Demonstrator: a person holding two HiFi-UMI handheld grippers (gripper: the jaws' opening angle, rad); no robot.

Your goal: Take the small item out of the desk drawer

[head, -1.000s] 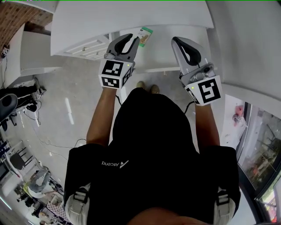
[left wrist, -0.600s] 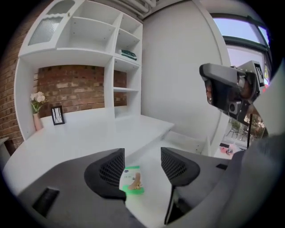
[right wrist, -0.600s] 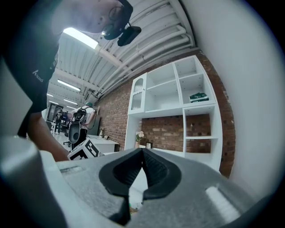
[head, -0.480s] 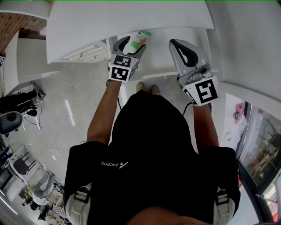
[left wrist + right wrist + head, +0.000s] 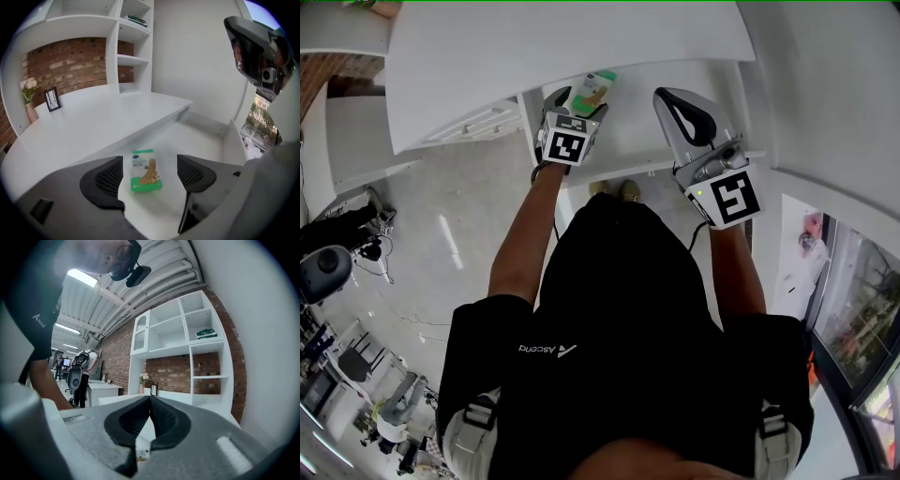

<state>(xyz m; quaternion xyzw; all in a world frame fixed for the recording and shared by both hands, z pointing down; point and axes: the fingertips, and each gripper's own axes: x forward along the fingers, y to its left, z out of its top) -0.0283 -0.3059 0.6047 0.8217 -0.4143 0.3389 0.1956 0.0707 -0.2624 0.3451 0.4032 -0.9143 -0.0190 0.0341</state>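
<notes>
A small green-and-white box (image 5: 592,89) (image 5: 146,170) lies flat on the white floor of the open desk drawer (image 5: 642,103) (image 5: 201,138). My left gripper (image 5: 575,101) (image 5: 149,160) points down into the drawer. Its jaws have just been opening and now stand wide, with the box between the pads (image 5: 108,179) but untouched. My right gripper (image 5: 680,117) (image 5: 150,401) hovers level over the drawer's right half, its jaws shut with nothing in them. It also shows at the upper right of the left gripper view as the right gripper (image 5: 258,51).
The white desk top (image 5: 562,47) overhangs the back of the drawer. White shelving (image 5: 126,51) stands against a brick wall, with a photo frame (image 5: 52,99) and a flower vase (image 5: 29,93) on the desk. An office chair (image 5: 323,272) stands far left on the floor.
My left gripper has dropped down into the drawer and tilted downward, and its jaws have opened around the box. My right gripper drifted slightly left and lower.
</notes>
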